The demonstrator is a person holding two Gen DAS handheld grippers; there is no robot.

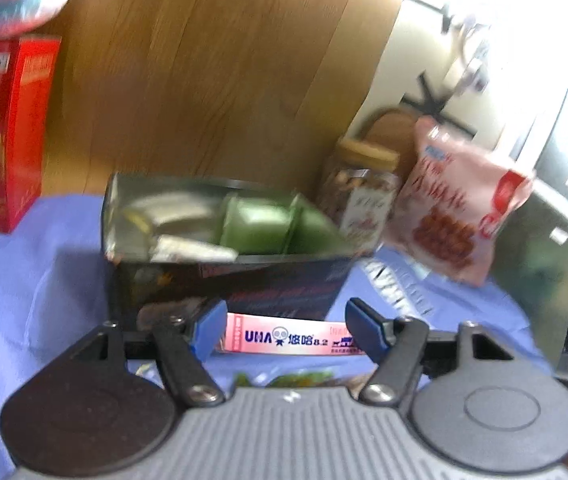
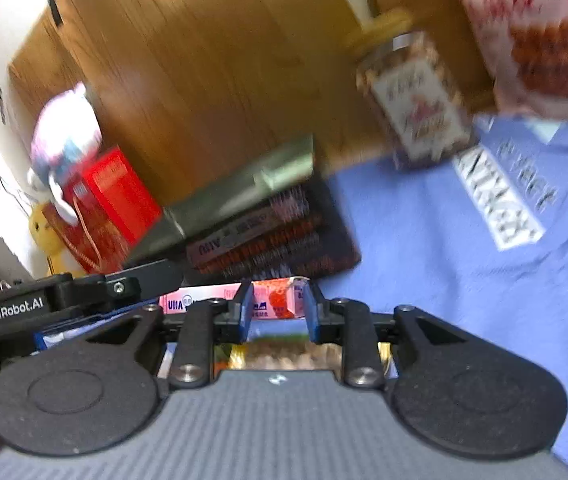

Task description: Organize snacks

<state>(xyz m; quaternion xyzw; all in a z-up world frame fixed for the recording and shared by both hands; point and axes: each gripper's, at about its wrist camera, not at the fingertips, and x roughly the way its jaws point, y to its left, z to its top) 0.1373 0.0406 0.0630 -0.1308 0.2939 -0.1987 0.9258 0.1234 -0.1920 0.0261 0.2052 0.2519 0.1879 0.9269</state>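
Right gripper (image 2: 277,307): jaws narrowly spread astride one end of the pink UHA packet (image 2: 219,300); pad contact not discernible.
Left gripper (image 1: 281,330): jaws spread wide, the same packet (image 1: 284,338) lying crosswise between them, untouched.
Packet: flat on blue-covered surface (image 1: 43,280), long axis across both jaws, just before the open snack box (image 1: 227,280).

Matt blue cloth (image 1: 43,264) covers the surface under a dark printed cardboard box (image 1: 243,284) with a shiny, foil-like inner lining. Behind the box stands smooth wood-grain panelling (image 1: 219,72); beside the box, a clear jar (image 1: 358,196) and a glossy plastic pouch (image 1: 456,208).
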